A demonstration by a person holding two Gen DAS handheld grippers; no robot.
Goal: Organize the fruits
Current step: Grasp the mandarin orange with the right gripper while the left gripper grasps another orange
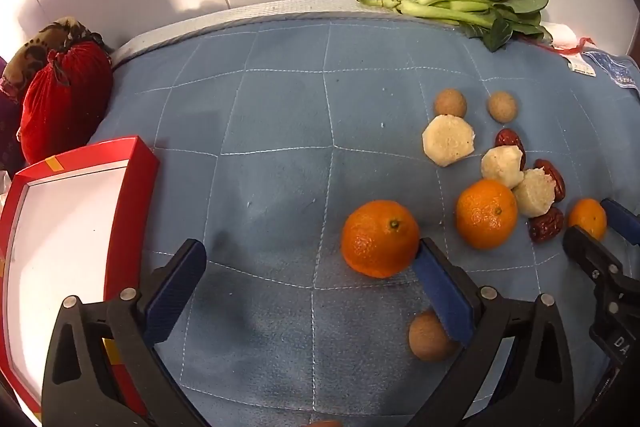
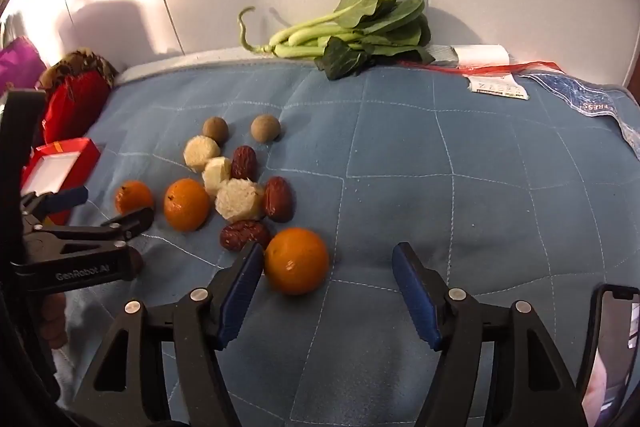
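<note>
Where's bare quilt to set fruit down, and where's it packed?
Free: the blue quilt between the red box and the nearest orange; also the stretch right of the right gripper, up to the greens. Crowded: oranges, white chunks and red dates touching.

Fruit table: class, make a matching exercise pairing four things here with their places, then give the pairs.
1. red box
2. leafy greens
3. phone
4. left gripper

A. far edge of the blue cloth, by the wall
B. open, beside an orange
C. left end of the cloth
D. right near corner

Pairs: 1-C, 2-A, 3-D, 4-B
</note>
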